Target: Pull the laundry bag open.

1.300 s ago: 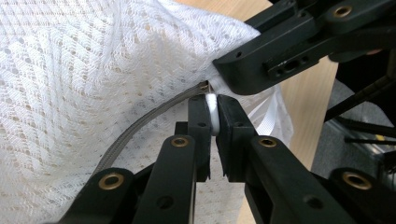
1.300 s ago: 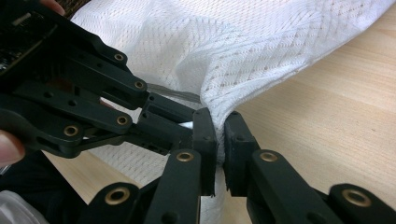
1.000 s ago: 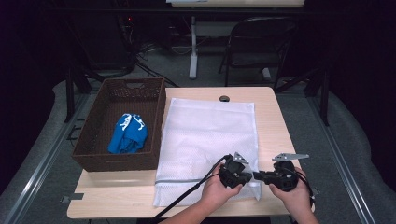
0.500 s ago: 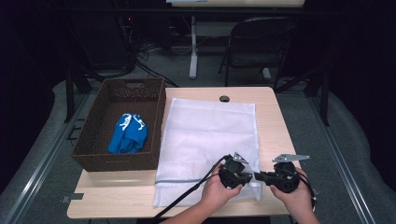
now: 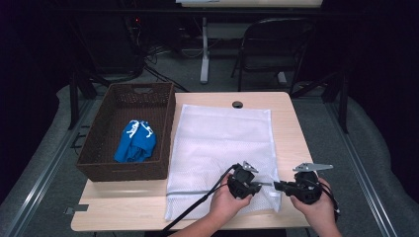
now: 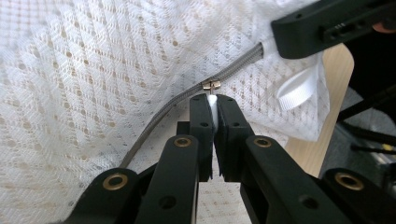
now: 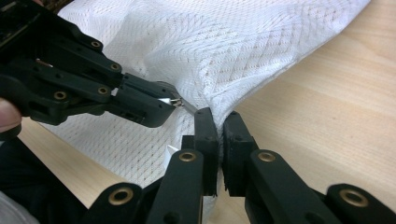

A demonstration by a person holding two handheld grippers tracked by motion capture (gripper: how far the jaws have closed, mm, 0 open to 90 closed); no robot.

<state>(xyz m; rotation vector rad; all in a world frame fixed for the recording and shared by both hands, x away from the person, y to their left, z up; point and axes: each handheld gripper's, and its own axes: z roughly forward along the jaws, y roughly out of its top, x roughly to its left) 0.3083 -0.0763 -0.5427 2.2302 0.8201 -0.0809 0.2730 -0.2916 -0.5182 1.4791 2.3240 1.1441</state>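
Almost nothing has moved over the last second: your two grippers sit where they were at the near right corner of the white mesh zippered laundry bag (image 5: 220, 153), so the zipper run has not really begun and the bag looks closed apart from its very end.

Nearest you, your left gripper (image 6: 213, 103) is clamped shut on the white tab of the small metal zipper pull (image 6: 211, 85), which sits on the grey zipper line (image 6: 163, 119) close to the bag's right end. Your right gripper (image 7: 218, 122) is pinched shut on the bag's corner fabric just beside it, anchoring that end against the pale wooden table (image 5: 291, 128).

The bag lies flat across the middle of the table, thin and soft, its mesh puckering where you hold it.

Farther left, the dark brown woven basket (image 5: 96, 143) holds a crumpled blue cloth with white markings (image 5: 136, 141), well apart from the bag's mouth.
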